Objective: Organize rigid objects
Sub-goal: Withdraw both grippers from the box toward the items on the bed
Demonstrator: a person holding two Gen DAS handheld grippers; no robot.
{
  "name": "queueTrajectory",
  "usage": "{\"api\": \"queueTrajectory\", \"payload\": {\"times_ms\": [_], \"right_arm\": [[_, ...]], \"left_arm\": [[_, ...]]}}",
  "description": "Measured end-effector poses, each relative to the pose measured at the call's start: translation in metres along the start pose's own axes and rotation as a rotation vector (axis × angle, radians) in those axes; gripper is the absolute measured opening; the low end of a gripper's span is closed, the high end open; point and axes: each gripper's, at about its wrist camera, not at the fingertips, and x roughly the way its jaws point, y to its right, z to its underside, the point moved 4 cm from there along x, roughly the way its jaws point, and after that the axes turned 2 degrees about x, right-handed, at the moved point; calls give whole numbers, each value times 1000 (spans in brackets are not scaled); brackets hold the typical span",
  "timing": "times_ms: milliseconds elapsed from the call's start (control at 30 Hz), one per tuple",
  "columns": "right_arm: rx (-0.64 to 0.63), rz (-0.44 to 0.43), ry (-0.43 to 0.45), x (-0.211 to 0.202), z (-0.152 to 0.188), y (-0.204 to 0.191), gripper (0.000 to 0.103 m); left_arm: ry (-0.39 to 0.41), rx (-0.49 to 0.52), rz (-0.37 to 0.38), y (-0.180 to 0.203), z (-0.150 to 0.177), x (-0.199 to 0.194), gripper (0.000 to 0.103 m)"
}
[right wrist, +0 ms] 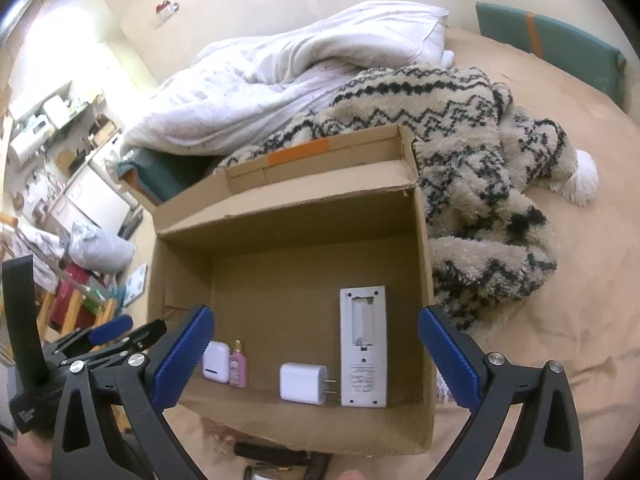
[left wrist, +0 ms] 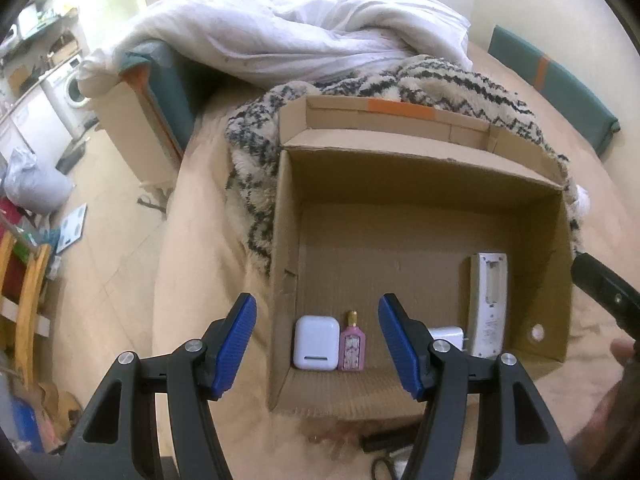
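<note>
An open cardboard box (left wrist: 288, 216) (right wrist: 424, 264) lies on the bed. Along its near wall stand a white earbud case (left wrist: 315, 342) (right wrist: 215, 361), a small pink perfume bottle (left wrist: 352, 343) (right wrist: 237, 366), a white plug charger (right wrist: 303, 383) (left wrist: 447, 336) and a white remote (right wrist: 363, 347) (left wrist: 488, 304) lying face down, battery bay open. My left gripper (left wrist: 318, 346) is open and empty above the box's near left corner. My right gripper (right wrist: 316, 360) is open and empty above the box's near edge. The left gripper also shows at the right wrist view's left edge (right wrist: 108, 330).
A black-and-cream patterned fleece blanket (right wrist: 472, 152) (left wrist: 460, 80) and a white duvet (left wrist: 280, 28) (right wrist: 280, 72) lie behind the box. Dark items (right wrist: 276, 454) (left wrist: 384, 442) lie on the tan sheet in front of the box. The bed's left edge drops to a cluttered floor (left wrist: 100, 248).
</note>
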Motion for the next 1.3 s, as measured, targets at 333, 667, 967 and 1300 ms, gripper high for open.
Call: {"api": "queueTrajectory", "payload": {"times_ms": [333,667,967,1300], "right_arm": [[-76,10,-7,-26,21,-11,103],[-45,10,-51,-38,55,-9,103],[-2,47,-129,-33,79,4,103],[159,23,-303,2,107,23,103]], "left_arm": [[-30,-30,-13,-31,21,-35,60],[-68,-85,-23,-59,61,-36,60],[-71,-77,-20,-58,65,-36,60],[-100,-120,-2,-60,66,-35,60]]}}
